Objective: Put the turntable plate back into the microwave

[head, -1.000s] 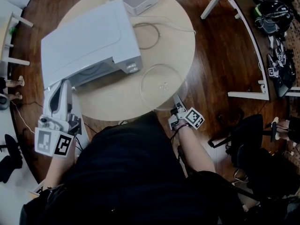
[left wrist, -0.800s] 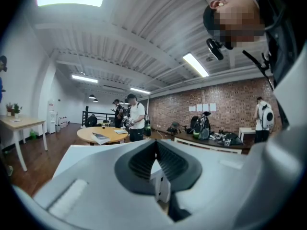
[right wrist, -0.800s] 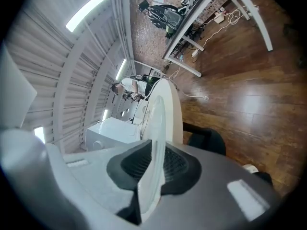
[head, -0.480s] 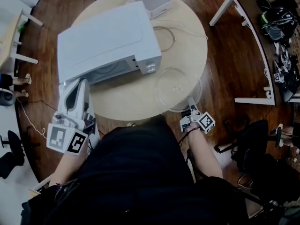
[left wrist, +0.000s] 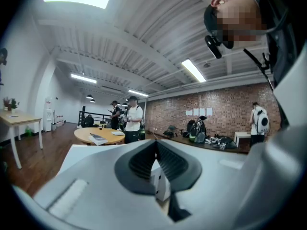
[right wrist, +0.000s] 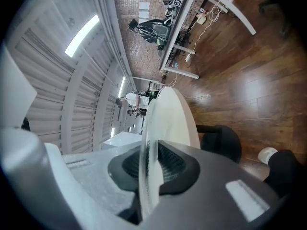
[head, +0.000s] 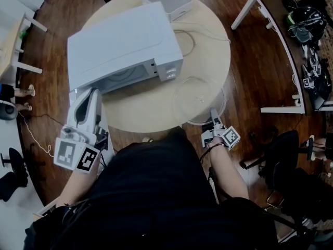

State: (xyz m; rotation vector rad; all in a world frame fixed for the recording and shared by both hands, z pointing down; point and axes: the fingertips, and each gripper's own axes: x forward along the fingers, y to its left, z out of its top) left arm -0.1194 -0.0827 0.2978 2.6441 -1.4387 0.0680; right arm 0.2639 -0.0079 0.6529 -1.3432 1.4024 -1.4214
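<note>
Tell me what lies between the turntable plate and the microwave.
In the head view, only bare table separates the turntable plate from the microwave.

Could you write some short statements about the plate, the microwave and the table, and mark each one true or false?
1. The right hand-held gripper is closed on the rim of the glass turntable plate. True.
2. The plate lies inside the microwave. False: it is outside, to the right of the microwave, near the table's edge.
3. The microwave stands on a round table. True.
4. The small box stands on top of the microwave. False: it stands on the table behind it.
</note>
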